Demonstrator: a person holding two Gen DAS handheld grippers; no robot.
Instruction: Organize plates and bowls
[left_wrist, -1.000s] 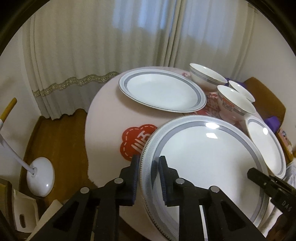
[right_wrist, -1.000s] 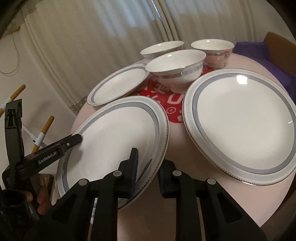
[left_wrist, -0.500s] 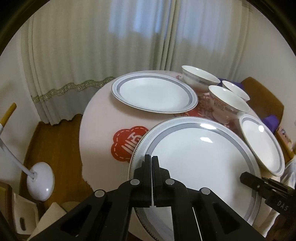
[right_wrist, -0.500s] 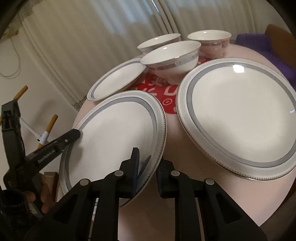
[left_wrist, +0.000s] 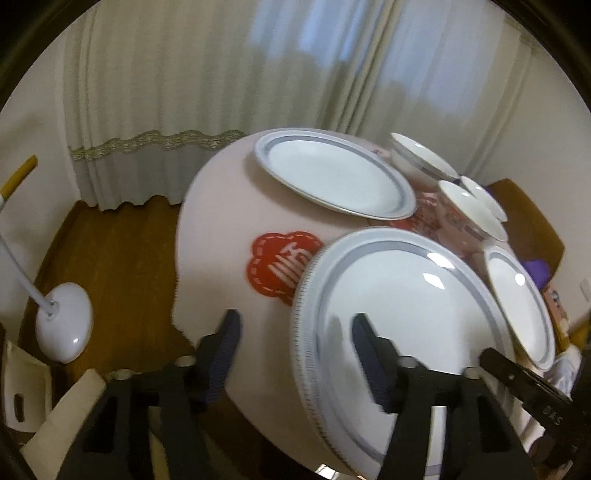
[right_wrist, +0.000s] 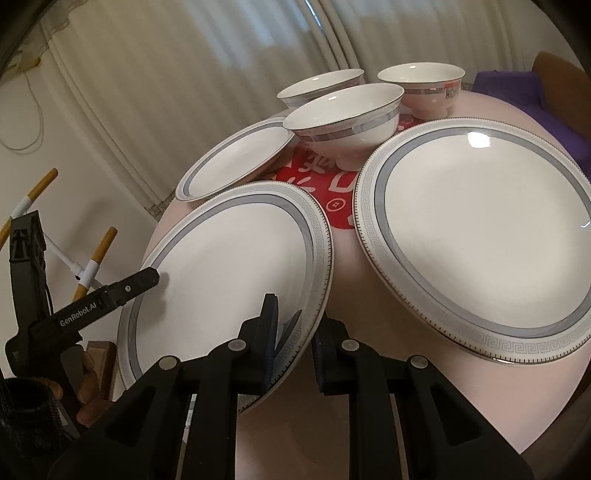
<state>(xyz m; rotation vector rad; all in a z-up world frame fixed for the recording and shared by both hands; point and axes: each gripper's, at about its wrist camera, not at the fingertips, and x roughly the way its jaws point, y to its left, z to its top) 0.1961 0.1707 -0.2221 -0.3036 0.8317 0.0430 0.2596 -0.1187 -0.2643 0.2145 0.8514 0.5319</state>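
A large white plate with a grey band (right_wrist: 229, 273) lies at the near edge of the round pink table (right_wrist: 343, 280). My right gripper (right_wrist: 291, 345) is shut on this plate's near rim, one finger above and one below. My left gripper (left_wrist: 295, 354) is open wide, its fingers either side of the same plate's (left_wrist: 402, 306) rim without touching it. Its finger (right_wrist: 107, 299) shows at the plate's left edge. A second large plate (right_wrist: 480, 236) lies to the right. A smaller plate (right_wrist: 236, 158) and three bowls (right_wrist: 343, 118) stand behind.
A red paper cutout (left_wrist: 280, 266) lies on the table beside the held plate. A white lamp base (left_wrist: 62, 325) stands on the wooden floor at left. Curtains hang behind the table. A brown chair with a purple cushion (right_wrist: 532, 96) is at far right.
My left gripper, shut on the plate's rim half a second ago, has opened wide and let go. My right gripper keeps its hold and the plate has barely moved.
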